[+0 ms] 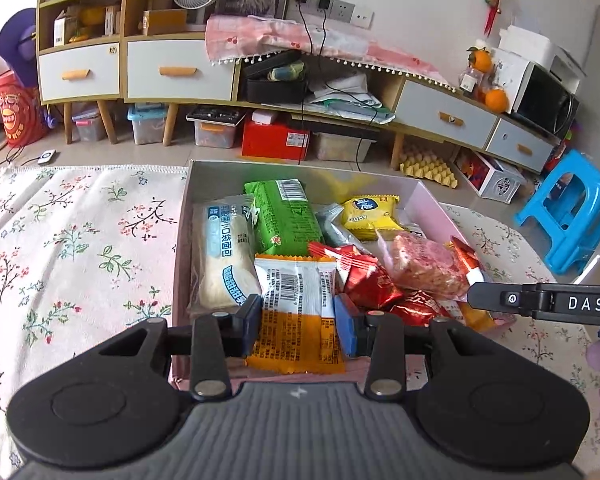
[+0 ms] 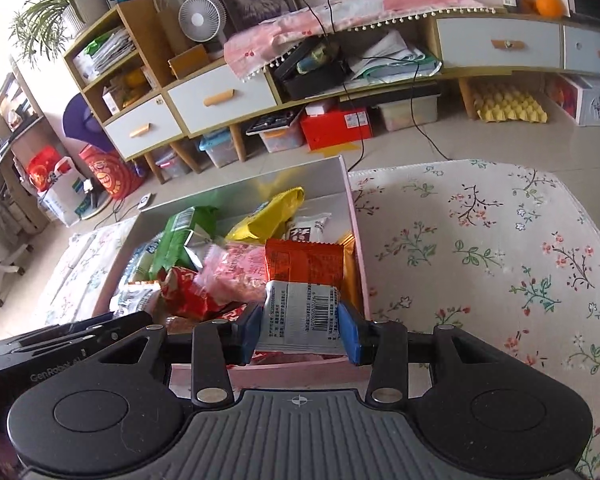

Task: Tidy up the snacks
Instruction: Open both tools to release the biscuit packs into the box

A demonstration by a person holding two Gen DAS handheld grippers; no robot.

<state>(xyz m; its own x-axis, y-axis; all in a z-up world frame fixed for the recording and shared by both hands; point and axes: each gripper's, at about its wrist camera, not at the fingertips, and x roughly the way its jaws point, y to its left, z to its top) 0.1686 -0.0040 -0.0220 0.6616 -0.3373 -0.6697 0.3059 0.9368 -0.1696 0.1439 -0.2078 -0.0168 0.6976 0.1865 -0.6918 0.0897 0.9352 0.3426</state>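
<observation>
A pink box (image 1: pixel 432 204) on the flowered tablecloth holds several snack packets: a green one (image 1: pixel 288 216), a yellow one (image 1: pixel 370 210), a white bread pack (image 1: pixel 220 252), red ones (image 1: pixel 364 276) and a pink bar (image 1: pixel 424 264). My left gripper (image 1: pixel 296 324) is shut on an orange and white packet (image 1: pixel 296 308) over the box's near edge. My right gripper (image 2: pixel 300 330) is shut on another orange and white packet (image 2: pixel 304 292) over the box's (image 2: pixel 352 216) near right corner. The right gripper's body shows at the right of the left view (image 1: pixel 548 304).
The flowered tablecloth (image 1: pixel 80 248) spreads left of the box and right of it (image 2: pixel 480 248). Beyond the table edge stand a low cabinet (image 1: pixel 180 68), floor bins, a red box (image 1: pixel 276 140) and a blue stool (image 1: pixel 568 212).
</observation>
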